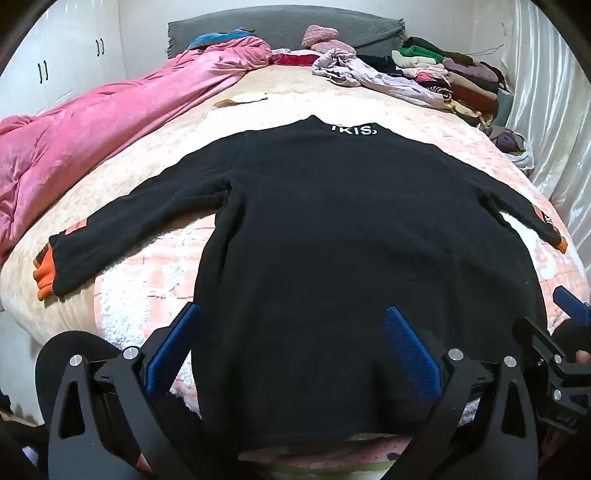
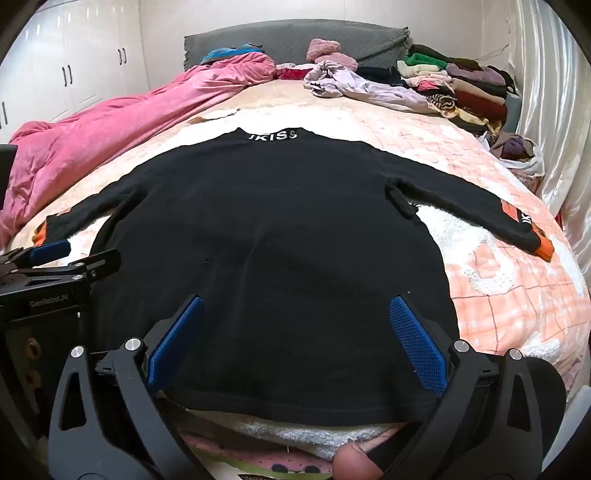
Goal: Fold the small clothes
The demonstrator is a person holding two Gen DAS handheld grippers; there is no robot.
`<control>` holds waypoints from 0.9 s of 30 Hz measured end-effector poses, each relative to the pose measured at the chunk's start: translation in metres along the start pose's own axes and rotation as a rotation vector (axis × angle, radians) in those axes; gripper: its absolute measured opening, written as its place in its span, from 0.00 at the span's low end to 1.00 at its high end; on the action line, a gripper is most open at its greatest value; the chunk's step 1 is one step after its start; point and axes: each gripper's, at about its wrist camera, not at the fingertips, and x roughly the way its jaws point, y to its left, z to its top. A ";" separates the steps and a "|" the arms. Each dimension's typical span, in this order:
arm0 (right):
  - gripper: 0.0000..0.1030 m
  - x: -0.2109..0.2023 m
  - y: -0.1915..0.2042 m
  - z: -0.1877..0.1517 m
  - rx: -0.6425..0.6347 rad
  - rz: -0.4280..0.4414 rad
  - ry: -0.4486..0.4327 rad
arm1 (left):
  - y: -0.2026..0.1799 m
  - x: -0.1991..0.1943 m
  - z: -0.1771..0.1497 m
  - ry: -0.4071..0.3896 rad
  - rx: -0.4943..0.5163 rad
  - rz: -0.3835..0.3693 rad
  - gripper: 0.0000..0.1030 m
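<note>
A black long-sleeved sweater (image 1: pixel 351 221) lies flat and face down on the bed, sleeves spread out, orange cuffs at both ends, white letters at the collar. It also shows in the right wrist view (image 2: pixel 266 236). My left gripper (image 1: pixel 291 317) is open, its blue pads above the sweater's hem, left of middle. My right gripper (image 2: pixel 295 310) is open above the hem, right of middle. Neither holds cloth. The right gripper (image 1: pixel 569 306) shows at the right edge of the left wrist view; the left gripper (image 2: pixel 51 251) shows at the left of the right wrist view.
A pink-and-white blanket (image 2: pixel 509 280) covers the bed. A pink quilt (image 1: pixel 92 136) is bunched along the left side. A lilac garment (image 1: pixel 369 74) and stacks of folded clothes (image 1: pixel 461 81) sit at the far right by the grey headboard (image 1: pixel 280 29). Curtains (image 2: pixel 554 110) hang on the right.
</note>
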 end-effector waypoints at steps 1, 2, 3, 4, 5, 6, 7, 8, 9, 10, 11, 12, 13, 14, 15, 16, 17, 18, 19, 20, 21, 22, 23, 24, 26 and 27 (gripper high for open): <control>0.92 0.000 0.001 0.000 -0.009 -0.009 0.002 | 0.000 0.000 0.000 0.001 -0.001 0.001 0.96; 0.92 0.001 0.001 0.000 -0.009 -0.011 0.003 | 0.001 0.000 0.000 0.001 -0.001 0.002 0.96; 0.92 0.002 0.002 0.000 -0.009 -0.011 0.004 | 0.001 0.001 0.000 0.001 -0.001 0.003 0.96; 0.92 0.002 0.002 0.001 -0.008 -0.010 0.003 | 0.002 0.001 0.000 0.000 -0.001 0.008 0.96; 0.92 0.001 0.002 0.000 -0.008 -0.012 -0.003 | 0.002 0.000 0.001 -0.001 0.000 0.012 0.96; 0.92 0.001 0.002 0.001 -0.008 -0.013 -0.003 | -0.004 -0.002 0.001 -0.003 0.004 0.011 0.96; 0.92 0.000 0.002 0.001 -0.006 -0.012 -0.003 | -0.004 -0.002 0.002 -0.003 0.004 0.007 0.96; 0.92 0.000 0.002 0.002 -0.005 -0.014 -0.003 | -0.004 -0.003 0.000 -0.005 0.005 0.004 0.96; 0.92 -0.001 0.003 0.001 -0.009 -0.017 -0.006 | -0.003 -0.003 -0.001 -0.006 0.006 0.001 0.96; 0.92 -0.001 0.002 0.003 -0.010 -0.017 -0.007 | -0.006 -0.005 -0.001 -0.007 0.007 0.003 0.96; 0.92 0.000 0.002 0.003 -0.009 -0.016 -0.004 | -0.008 -0.007 -0.002 -0.007 0.009 0.004 0.96; 0.92 -0.001 0.003 0.004 -0.008 -0.018 -0.003 | -0.007 -0.007 -0.002 -0.007 0.011 0.005 0.96; 0.92 -0.001 0.002 0.002 -0.007 -0.016 -0.007 | -0.007 -0.008 -0.002 -0.007 0.012 0.004 0.96; 0.92 -0.001 0.002 0.003 -0.007 -0.017 -0.008 | -0.003 -0.003 -0.002 -0.006 0.009 0.002 0.96; 0.92 -0.001 0.003 0.002 -0.007 -0.017 -0.009 | -0.003 -0.003 -0.002 -0.008 0.010 0.004 0.96; 0.92 -0.001 0.002 0.002 -0.006 -0.016 -0.010 | -0.002 -0.003 -0.002 -0.010 0.010 0.004 0.96; 0.92 -0.001 0.002 0.002 -0.006 -0.016 -0.010 | -0.002 -0.002 -0.002 -0.009 0.008 0.002 0.96; 0.92 -0.001 0.002 0.002 -0.007 -0.018 -0.010 | -0.002 -0.002 -0.002 -0.008 0.009 0.003 0.96; 0.92 -0.001 -0.001 0.002 -0.007 -0.017 -0.010 | -0.002 -0.002 -0.002 -0.009 0.009 0.004 0.96; 0.92 -0.001 -0.002 0.002 -0.005 -0.017 -0.009 | -0.002 -0.002 -0.002 -0.008 0.009 0.004 0.96; 0.92 -0.002 -0.002 0.001 -0.005 -0.017 -0.009 | -0.002 -0.002 -0.002 -0.007 0.010 0.003 0.96; 0.92 -0.003 -0.002 0.000 -0.007 -0.017 -0.011 | -0.002 -0.002 -0.002 -0.005 0.010 0.002 0.96; 0.92 -0.003 -0.002 0.000 -0.007 -0.018 -0.011 | -0.002 -0.002 -0.002 -0.005 0.011 0.003 0.96; 0.92 -0.004 -0.002 0.000 -0.007 -0.019 -0.012 | -0.002 -0.003 -0.002 -0.006 0.012 0.004 0.96; 0.92 -0.003 -0.001 0.000 -0.009 -0.022 -0.013 | -0.002 -0.003 -0.002 -0.007 0.013 0.004 0.96; 0.92 -0.003 -0.002 0.000 -0.008 -0.023 -0.013 | -0.002 -0.003 -0.002 -0.006 0.013 0.005 0.96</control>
